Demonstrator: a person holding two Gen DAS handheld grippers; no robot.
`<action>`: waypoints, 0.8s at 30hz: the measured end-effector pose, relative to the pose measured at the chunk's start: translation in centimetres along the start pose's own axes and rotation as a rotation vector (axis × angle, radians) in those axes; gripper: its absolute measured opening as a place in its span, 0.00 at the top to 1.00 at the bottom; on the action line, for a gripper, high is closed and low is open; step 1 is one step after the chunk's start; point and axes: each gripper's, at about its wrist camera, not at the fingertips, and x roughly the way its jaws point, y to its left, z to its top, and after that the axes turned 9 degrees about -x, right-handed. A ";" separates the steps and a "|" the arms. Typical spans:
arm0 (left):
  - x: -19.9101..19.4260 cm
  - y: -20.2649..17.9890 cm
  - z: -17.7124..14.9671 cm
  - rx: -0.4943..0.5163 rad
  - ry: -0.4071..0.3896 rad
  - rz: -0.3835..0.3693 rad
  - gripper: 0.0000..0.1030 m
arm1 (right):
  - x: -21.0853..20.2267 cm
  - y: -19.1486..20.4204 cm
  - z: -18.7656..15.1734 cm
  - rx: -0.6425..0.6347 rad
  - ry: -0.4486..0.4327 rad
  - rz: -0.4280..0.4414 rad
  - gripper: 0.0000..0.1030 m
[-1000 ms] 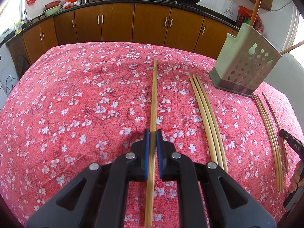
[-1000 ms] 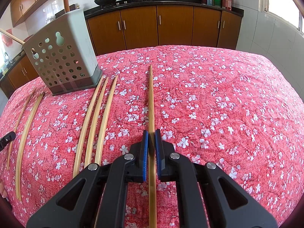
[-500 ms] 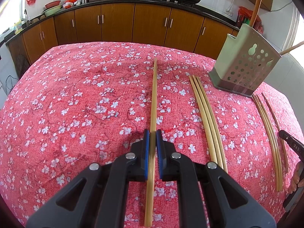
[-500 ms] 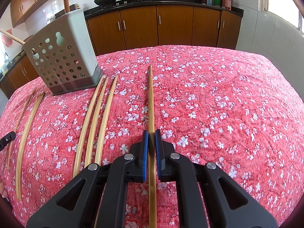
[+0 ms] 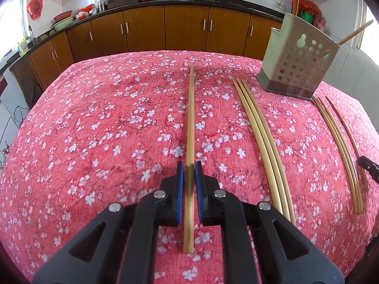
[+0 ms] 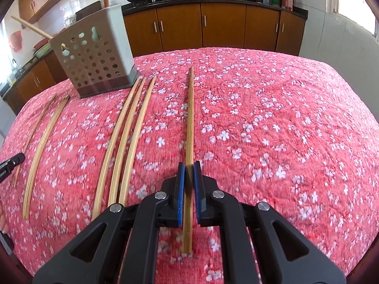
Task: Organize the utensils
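In the left wrist view my left gripper (image 5: 188, 165) is shut on a bamboo chopstick (image 5: 190, 118) that runs straight ahead over the red flowered cloth (image 5: 94, 130). The right wrist view shows the same: my right gripper (image 6: 188, 165) is shut on another chopstick (image 6: 190, 118). A grey perforated utensil holder (image 5: 296, 71) (image 6: 94, 64) stands at the far side with wooden handles poking out. Three loose chopsticks (image 5: 260, 137) lie right of the left gripper. Three more (image 6: 128, 137) lie left of the right gripper.
More chopsticks (image 5: 338, 146) (image 6: 42, 146) lie beyond the holder in each view. A black tip of the other tool shows at the frame edge (image 5: 368, 168) (image 6: 11, 163). Brown kitchen cabinets (image 5: 184, 30) stand behind the table's far edge.
The right wrist view has shifted and blurred. The holder now sits further right in it, so the right gripper has moved sideways with its chopstick. The left gripper has kept still.
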 end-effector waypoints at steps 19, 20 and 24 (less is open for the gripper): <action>-12.3 -0.9 6.8 -0.012 -0.309 -0.140 0.92 | -10.2 -1.5 6.1 0.022 -0.365 -0.055 0.92; -13.0 -1.1 7.3 -0.010 -0.330 -0.142 0.92 | -10.5 -1.5 6.4 0.023 -0.378 -0.057 0.92; -14.8 -1.8 8.3 -0.001 -0.353 -0.178 0.92 | -11.6 -1.4 7.8 0.020 -0.418 -0.048 0.92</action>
